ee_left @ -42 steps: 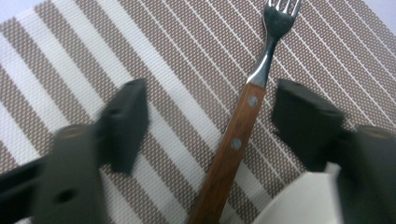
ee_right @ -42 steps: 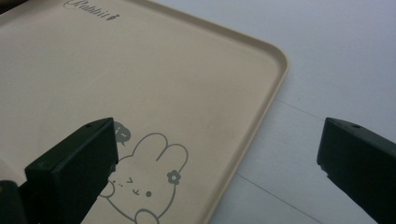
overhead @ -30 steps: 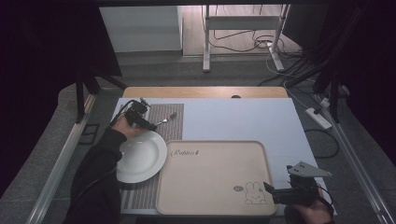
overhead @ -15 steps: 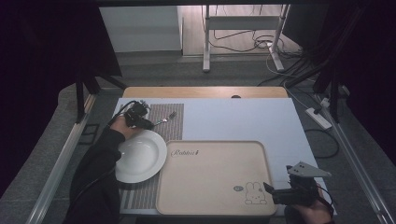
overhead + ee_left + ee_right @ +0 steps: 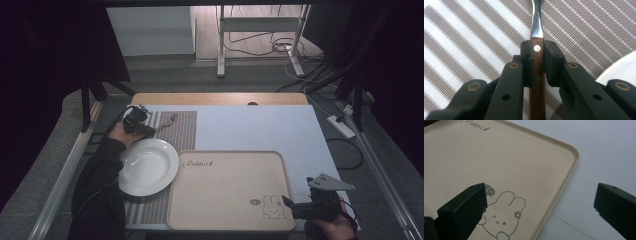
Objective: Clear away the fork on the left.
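Observation:
My left gripper (image 5: pixel 137 123) is at the table's back left, shut on the brown wooden handle of a fork (image 5: pixel 537 62). The fork's metal neck (image 5: pixel 536 22) runs forward over the striped placemat (image 5: pixel 474 37), and its head (image 5: pixel 170 119) points right. Just in front of that gripper a white plate (image 5: pixel 147 167) rests on the placemat (image 5: pixel 182 130); its rim (image 5: pixel 621 67) shows beside the jaws. My right gripper (image 5: pixel 296 207) stands open by the front right corner of the beige tray (image 5: pixel 225 190). Its jaws (image 5: pixel 541 188) straddle the tray's edge (image 5: pixel 564 185) near a rabbit drawing, with nothing between them.
The tray and placemat lie on a pale blue table cover (image 5: pixel 250 125). Metal rails run along both sides of the table. A power strip (image 5: pixel 342 125) and cables lie on the floor to the right.
My left gripper has shifted slightly to the left with the fork in it. The right gripper has stayed in place.

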{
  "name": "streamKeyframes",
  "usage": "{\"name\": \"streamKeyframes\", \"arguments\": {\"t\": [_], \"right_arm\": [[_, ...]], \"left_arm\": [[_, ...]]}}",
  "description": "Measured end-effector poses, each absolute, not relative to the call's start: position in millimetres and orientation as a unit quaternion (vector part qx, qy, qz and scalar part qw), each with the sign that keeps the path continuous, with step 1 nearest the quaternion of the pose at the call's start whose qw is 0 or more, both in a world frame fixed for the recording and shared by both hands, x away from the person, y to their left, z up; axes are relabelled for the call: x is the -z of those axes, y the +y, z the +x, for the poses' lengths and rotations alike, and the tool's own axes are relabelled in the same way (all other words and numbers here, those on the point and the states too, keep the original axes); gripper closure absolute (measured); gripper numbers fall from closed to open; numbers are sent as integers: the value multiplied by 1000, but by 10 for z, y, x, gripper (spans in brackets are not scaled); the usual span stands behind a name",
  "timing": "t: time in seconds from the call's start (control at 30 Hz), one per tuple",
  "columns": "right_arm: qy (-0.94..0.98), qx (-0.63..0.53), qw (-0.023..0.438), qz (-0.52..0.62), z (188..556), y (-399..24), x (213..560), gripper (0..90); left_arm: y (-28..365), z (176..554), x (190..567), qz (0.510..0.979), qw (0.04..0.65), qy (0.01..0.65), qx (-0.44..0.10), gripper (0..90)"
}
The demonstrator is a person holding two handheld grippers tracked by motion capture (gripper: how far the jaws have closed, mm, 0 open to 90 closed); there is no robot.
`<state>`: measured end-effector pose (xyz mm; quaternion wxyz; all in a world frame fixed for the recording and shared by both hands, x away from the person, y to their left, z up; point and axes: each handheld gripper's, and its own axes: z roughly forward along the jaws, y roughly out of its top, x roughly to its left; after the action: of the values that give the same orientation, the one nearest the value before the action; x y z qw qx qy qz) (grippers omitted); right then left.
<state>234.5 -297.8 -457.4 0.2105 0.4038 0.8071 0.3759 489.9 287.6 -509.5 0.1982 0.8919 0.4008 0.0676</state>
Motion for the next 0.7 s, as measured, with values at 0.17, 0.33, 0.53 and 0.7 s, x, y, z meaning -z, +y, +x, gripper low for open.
{"name": "streamKeyframes", "arguments": {"t": [0.17, 0.33, 0.53, 0.7], "right_arm": [[807, -376, 212, 403, 2343, -2977, 4574, 0], [807, -376, 212, 402, 2342, -2978, 4573, 0], [808, -375, 214, 402, 2340, -2975, 4572, 0], [807, -375, 214, 403, 2341, -2977, 4572, 0]], "left_arm": [[3017, 4858, 5003, 883, 203, 416, -82, 779], [3175, 4791, 4878, 870, 223, 431, -89, 778], [3160, 4743, 4797, 866, 236, 432, -83, 778], [3045, 4674, 4722, 867, 246, 425, -81, 778]]}}
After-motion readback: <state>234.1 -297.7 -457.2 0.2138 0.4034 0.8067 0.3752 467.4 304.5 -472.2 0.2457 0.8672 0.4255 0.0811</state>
